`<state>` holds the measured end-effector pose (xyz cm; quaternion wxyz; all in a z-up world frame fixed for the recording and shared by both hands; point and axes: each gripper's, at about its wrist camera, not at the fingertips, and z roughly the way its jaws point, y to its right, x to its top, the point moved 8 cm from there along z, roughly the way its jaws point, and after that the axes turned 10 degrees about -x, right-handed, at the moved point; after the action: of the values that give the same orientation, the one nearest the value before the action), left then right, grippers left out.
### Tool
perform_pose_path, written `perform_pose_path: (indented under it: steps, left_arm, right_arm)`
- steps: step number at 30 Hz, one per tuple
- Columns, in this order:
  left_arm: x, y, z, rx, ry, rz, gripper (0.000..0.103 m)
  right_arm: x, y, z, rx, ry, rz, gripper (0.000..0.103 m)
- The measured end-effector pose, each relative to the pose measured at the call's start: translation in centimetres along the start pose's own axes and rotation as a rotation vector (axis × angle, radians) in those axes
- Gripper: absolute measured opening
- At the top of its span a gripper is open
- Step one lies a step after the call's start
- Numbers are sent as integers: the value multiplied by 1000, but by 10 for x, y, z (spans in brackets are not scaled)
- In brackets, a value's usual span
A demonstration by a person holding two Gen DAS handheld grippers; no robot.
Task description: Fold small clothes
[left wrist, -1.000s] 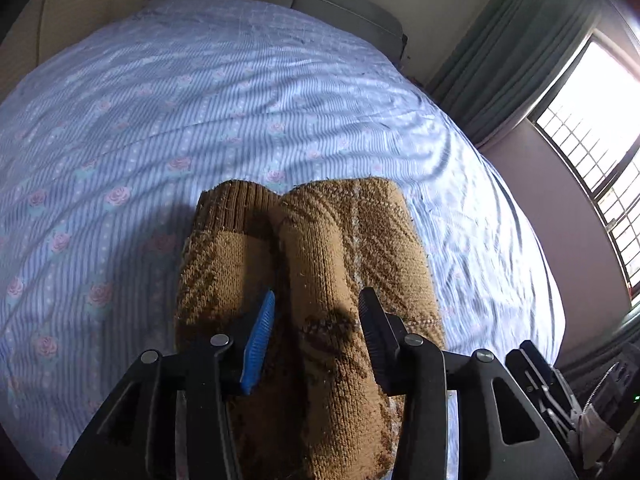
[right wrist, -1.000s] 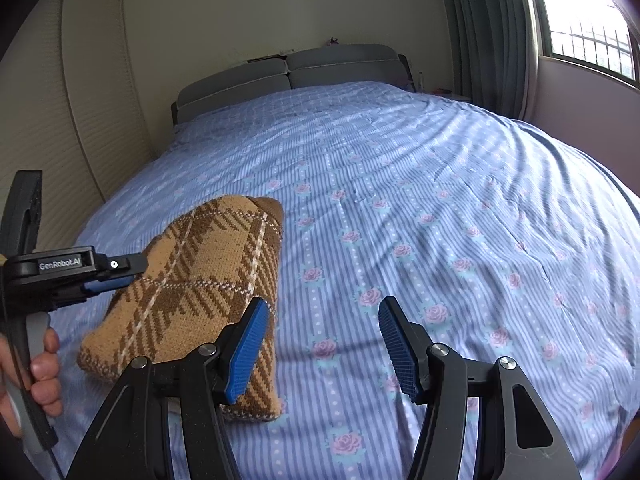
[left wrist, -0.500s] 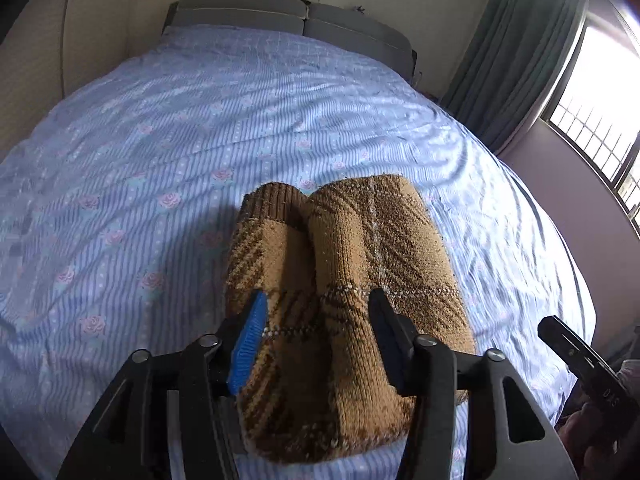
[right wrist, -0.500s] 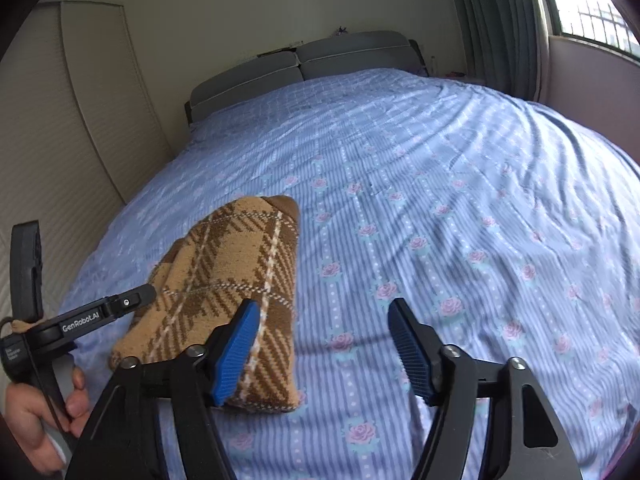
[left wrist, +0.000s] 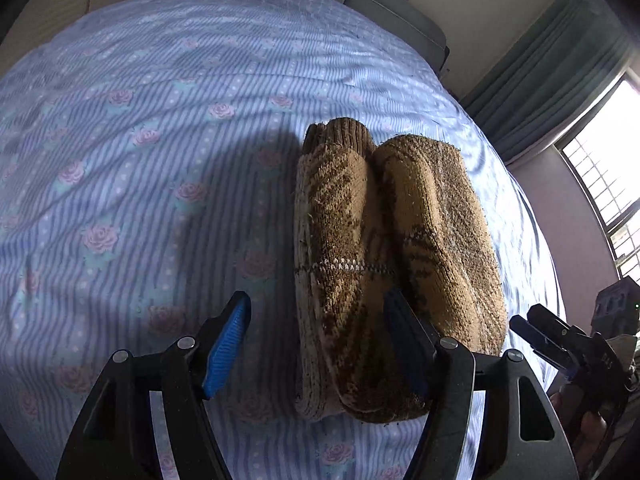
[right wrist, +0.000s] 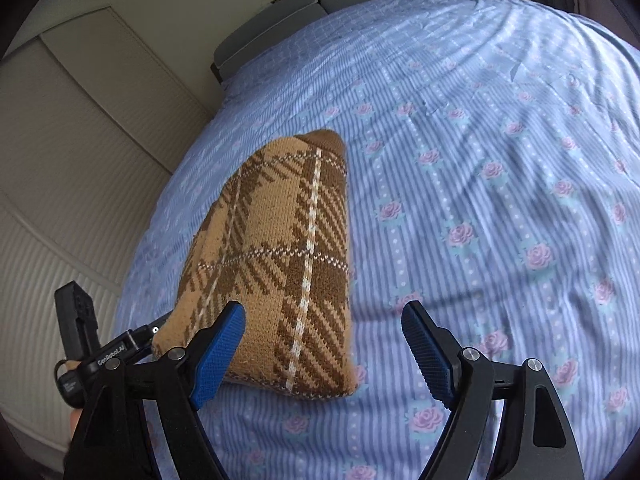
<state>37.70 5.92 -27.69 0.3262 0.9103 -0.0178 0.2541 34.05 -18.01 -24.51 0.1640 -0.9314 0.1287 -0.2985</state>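
Lying folded on the bedsheet (right wrist: 500,152), tan-and-brown plaid knit garment (right wrist: 280,256).

Home bedroom: bed (right wrist: 500,128) with rose-print sheet, grey headboard (right wrist: 304,12), window curtains (left wrist: 552,76).

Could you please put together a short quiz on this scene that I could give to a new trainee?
1. True or false: the left gripper is clamped shut on the folded sweater.
2. What does the sweater rest on? A) a wooden table B) a blue striped bedsheet with pink roses C) a grey carpet
3. Fill in: the right gripper is ____ and holds nothing.

Key
1. False. Its jaws are spread, one finger out over the bedsheet and the other at the sweater's near end.
2. B. The sweater lies on the flowered bedsheet.
3. open
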Motion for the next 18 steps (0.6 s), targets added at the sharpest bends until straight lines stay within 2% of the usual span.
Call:
perform_pose_path:
  steps: [7, 12, 16, 18]
  left_arm:
    - [0, -6, 19, -65, -25, -37, 68]
    - [-2, -9, 28, -118, -29, -68, 68]
    - [-4, -9, 30, -132, -33, -72, 67]
    - [-4, -9, 31, -150, -33, -79, 60]
  right_arm:
    - [5, 4, 33, 49, -80, 24, 81]
    - [10, -2, 63, 204, -188, 83, 81]
    - [12, -11, 85, 305, -266, 118, 81]
    - [10, -16, 97, 354, -312, 148, 82]
